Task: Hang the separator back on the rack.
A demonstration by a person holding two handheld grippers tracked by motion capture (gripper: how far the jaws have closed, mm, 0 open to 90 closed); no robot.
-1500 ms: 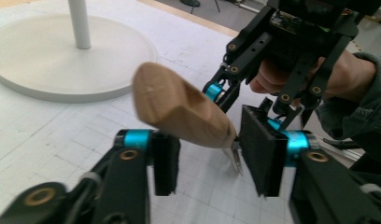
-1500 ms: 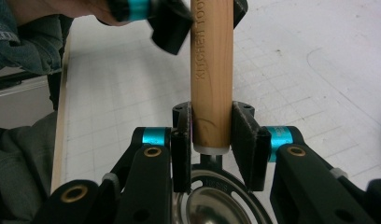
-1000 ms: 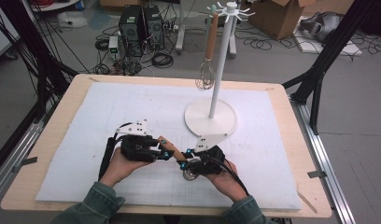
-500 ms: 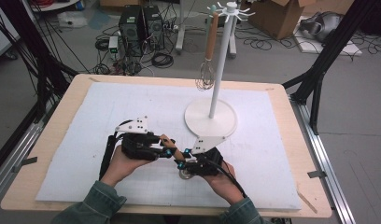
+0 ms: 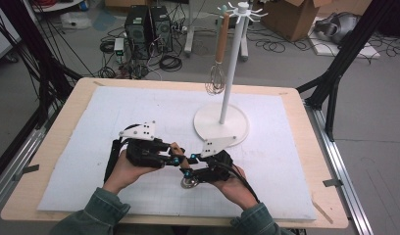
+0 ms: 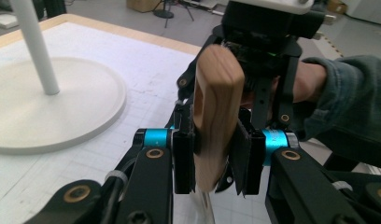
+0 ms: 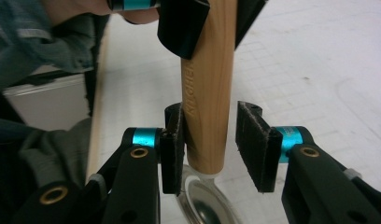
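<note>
My left gripper (image 6: 212,161) clamps the ladle's wooden handle (image 6: 215,112) above the bench (image 5: 65,127). My right fingers (image 7: 172,149) have just been opening, one pad clear. If my left grip is weak, the bowl (image 5: 189,183) may swing down.

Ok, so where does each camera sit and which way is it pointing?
High view: above the person's side of the table, facing forward and down; left hand and right hand enter from the bottom.
Left gripper view: rides the left tongs, looking along them at the wooden handle they clamp; right hand behind.
Right gripper view: rides the right tongs, whose jaws have just been opening with the handle between them; sleeve at left.
Shared: both gripper views show the handle; high and left gripper views show the white stand.
</note>
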